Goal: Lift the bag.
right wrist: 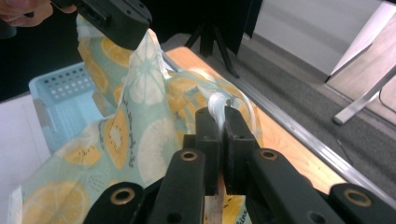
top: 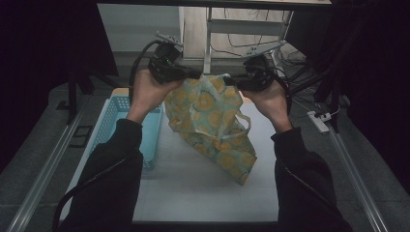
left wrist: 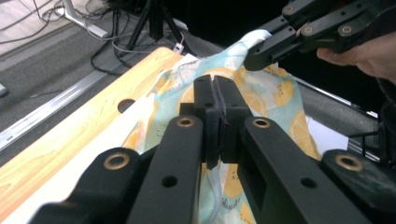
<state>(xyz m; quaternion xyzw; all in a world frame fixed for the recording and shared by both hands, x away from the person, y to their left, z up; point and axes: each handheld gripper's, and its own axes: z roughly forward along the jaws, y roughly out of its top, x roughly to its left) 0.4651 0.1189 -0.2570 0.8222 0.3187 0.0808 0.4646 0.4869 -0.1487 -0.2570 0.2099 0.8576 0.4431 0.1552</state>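
A soft cloth bag (top: 212, 123), pale mint green and printed with yellow lemon and orange slices, hangs crumpled above the white tabletop (top: 203, 188), its lower corner drooping towards the surface, just right of a light blue basket (top: 111, 121). The left tongs (top: 196, 74) are clenched on its upper edge, and the right tongs (top: 227, 80) are clenched on the opposite edge, where a whitish handle strap (right wrist: 218, 105) pokes up between the jaws

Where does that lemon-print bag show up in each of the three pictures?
High view: the bag hangs mid-picture, between the left gripper and right gripper.
Left gripper view: centre, beyond the shut jaws.
Right gripper view: left and centre.
Shared landmark: the table's wooden edge.
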